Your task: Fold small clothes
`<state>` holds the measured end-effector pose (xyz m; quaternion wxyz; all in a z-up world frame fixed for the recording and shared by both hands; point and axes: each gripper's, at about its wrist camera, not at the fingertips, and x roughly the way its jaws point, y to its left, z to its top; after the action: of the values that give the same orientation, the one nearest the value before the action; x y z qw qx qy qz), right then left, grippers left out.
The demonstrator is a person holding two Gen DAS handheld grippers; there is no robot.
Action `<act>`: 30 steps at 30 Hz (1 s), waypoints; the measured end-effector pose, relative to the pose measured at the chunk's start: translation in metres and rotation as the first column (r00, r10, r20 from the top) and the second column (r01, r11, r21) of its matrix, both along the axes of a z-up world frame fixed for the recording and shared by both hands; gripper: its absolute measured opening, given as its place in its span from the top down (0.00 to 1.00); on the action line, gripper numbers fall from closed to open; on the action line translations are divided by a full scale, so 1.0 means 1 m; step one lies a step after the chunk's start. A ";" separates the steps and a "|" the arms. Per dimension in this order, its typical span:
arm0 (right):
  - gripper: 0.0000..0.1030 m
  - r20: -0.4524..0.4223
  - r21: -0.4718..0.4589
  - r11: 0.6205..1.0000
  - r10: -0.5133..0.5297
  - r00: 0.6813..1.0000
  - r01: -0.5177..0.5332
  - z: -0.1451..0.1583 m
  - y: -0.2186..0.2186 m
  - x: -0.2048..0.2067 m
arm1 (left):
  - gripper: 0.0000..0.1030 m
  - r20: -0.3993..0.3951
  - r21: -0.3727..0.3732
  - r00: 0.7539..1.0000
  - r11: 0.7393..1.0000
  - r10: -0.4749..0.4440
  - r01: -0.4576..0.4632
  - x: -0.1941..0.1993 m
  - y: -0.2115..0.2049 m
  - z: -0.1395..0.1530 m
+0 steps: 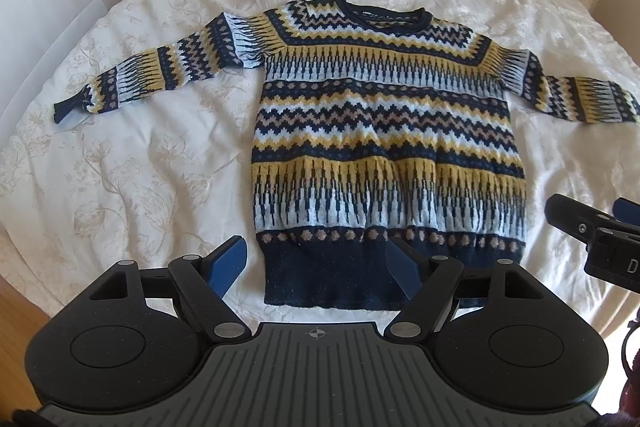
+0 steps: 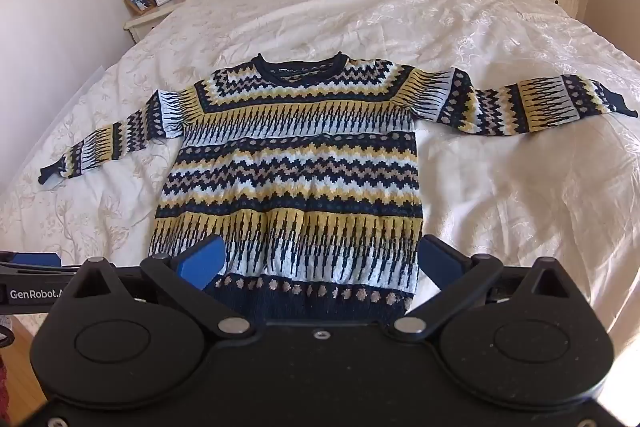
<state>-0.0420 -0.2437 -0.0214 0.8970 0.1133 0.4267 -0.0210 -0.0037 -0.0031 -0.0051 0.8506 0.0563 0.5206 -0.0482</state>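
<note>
A patterned sweater [image 1: 376, 131] lies flat, sleeves out, on the bed [image 1: 140, 155]; left claw [image 1: 320, 267] and right claw [image 2: 320, 263] both spread, empty, above its hem.

Bright soft daylight, mild glare on bedspread [image 2: 500, 39]; sharp focus, fisheye bend + dark corners.

sweater [image 1: 376, 131] – navy/yellow/white zigzag knit, round neck | state – unfolded, I see it flat, front up, both sleeves spread out sideways | spot – on the white bedspread, navy hem toward me, collar toward headboard
</note>
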 end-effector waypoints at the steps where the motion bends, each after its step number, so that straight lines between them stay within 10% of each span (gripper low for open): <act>1: 0.01 0.000 0.000 1.000 0.001 1.000 -0.001 0.000 0.000 0.000 | 0.26 -0.003 -0.002 1.000 1.000 0.001 -0.001 0.001 0.000 0.000; 30: 0.01 -0.017 0.019 1.000 0.006 1.000 -0.006 -0.004 0.001 -0.001 | 0.26 -0.030 0.006 0.999 1.000 0.017 -0.017 0.000 0.003 -0.005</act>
<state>-0.0425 -0.2425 -0.0252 0.8923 0.1203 0.4348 -0.0151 -0.0036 -0.0006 -0.0096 0.8428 0.0535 0.5340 -0.0403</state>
